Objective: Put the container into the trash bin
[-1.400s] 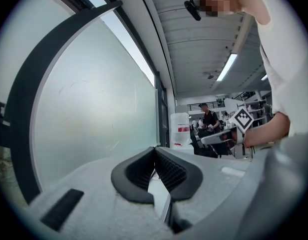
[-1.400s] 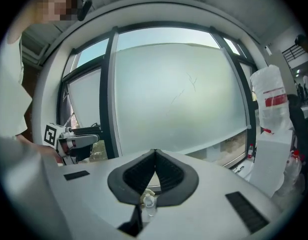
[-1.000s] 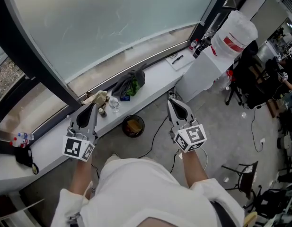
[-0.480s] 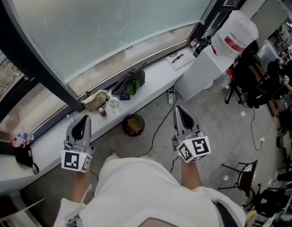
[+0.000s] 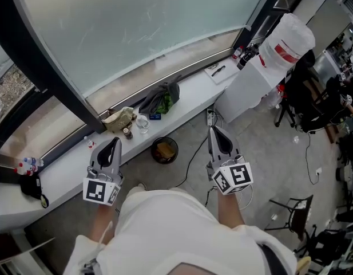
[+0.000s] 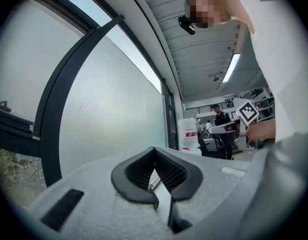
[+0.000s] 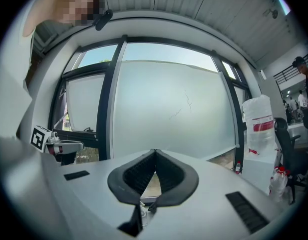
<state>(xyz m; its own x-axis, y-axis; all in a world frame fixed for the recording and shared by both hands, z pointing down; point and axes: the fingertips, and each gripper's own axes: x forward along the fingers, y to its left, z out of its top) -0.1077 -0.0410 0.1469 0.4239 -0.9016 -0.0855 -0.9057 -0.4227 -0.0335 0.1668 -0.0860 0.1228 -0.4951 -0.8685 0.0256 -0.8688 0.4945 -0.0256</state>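
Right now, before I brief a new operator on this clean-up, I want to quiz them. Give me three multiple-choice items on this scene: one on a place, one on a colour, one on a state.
1. Where is the trash bin?
A on the floor below the ledge; B on the ledge; C hanging on the wall.
2. What colour is the band on the big white jug?
A blue; B red; C green.
3. How are the right tongs?
A shut on something; B wide open; C shut, empty.

Answers: 1 A, the head view shows it on the grey floor under the ledge. 2 B, a red band wraps the jug. 3 C, the right gripper view shows the tips meeting with nothing between.
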